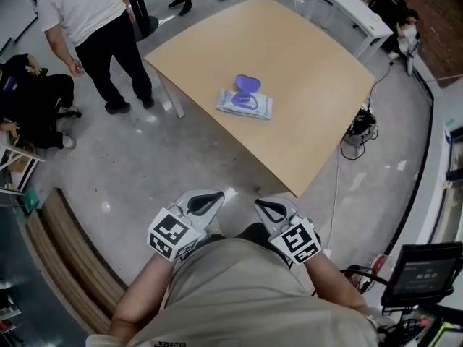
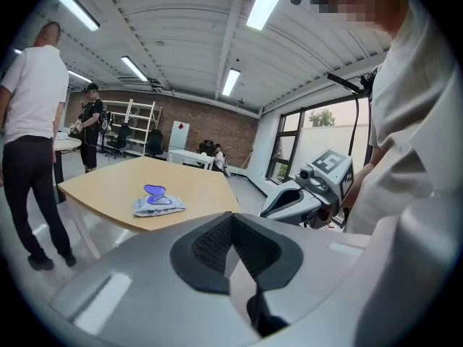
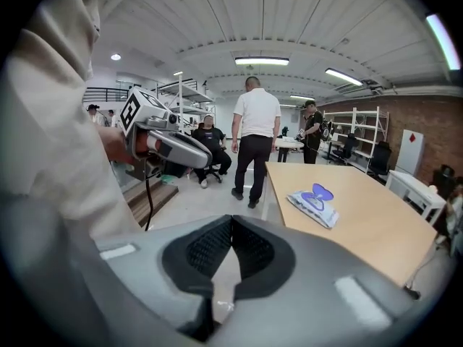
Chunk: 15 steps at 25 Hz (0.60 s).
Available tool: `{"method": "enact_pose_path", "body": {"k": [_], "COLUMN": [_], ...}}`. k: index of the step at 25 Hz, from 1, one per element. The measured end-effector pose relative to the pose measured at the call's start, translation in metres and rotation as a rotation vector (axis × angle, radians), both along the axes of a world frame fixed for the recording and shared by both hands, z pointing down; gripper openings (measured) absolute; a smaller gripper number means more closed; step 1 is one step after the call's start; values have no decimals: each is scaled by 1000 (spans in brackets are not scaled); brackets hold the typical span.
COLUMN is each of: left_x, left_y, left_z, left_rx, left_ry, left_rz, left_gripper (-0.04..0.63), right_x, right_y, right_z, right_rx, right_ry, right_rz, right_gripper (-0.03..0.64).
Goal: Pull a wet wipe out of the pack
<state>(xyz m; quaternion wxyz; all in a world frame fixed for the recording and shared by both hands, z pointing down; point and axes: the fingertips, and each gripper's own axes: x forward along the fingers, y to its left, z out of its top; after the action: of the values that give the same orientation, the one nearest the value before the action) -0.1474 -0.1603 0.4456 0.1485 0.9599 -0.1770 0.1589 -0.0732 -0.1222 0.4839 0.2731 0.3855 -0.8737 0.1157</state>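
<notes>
A white-and-blue wet wipe pack (image 1: 244, 104) lies flat near the middle of the tan table (image 1: 304, 71), its purple flip lid (image 1: 247, 84) standing open. It also shows as the pack (image 2: 158, 204) in the left gripper view and as the pack (image 3: 314, 205) in the right gripper view. My left gripper (image 1: 207, 202) (image 2: 231, 226) and right gripper (image 1: 269, 210) (image 3: 231, 230) are held side by side close to my body, over the floor and well short of the table's near corner. Both are shut with nothing between the jaws.
A person in a white shirt and black trousers (image 1: 94, 27) stands at the table's left side. Someone else sits at the far left (image 1: 29, 92). Cables and a dark bundle (image 1: 359, 125) lie on the floor right of the table. A monitor (image 1: 423, 273) stands at lower right.
</notes>
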Motion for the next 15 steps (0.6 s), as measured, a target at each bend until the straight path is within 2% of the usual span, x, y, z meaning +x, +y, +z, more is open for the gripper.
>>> {"method": "enact_pose_path", "body": {"k": [6, 15], "left_x": [-18, 0], "left_y": [-41, -103], "left_z": [10, 27], "left_rx": [-7, -40], "left_ry": [7, -21], "left_rz": [-2, -9], "left_gripper": [5, 5], "right_x": [-15, 21], "right_y": [-37, -116], "right_z": [9, 20], "right_rx": [-2, 0], "right_ry": [24, 65], "right_rz": [28, 62], "right_gripper": [3, 5]}}
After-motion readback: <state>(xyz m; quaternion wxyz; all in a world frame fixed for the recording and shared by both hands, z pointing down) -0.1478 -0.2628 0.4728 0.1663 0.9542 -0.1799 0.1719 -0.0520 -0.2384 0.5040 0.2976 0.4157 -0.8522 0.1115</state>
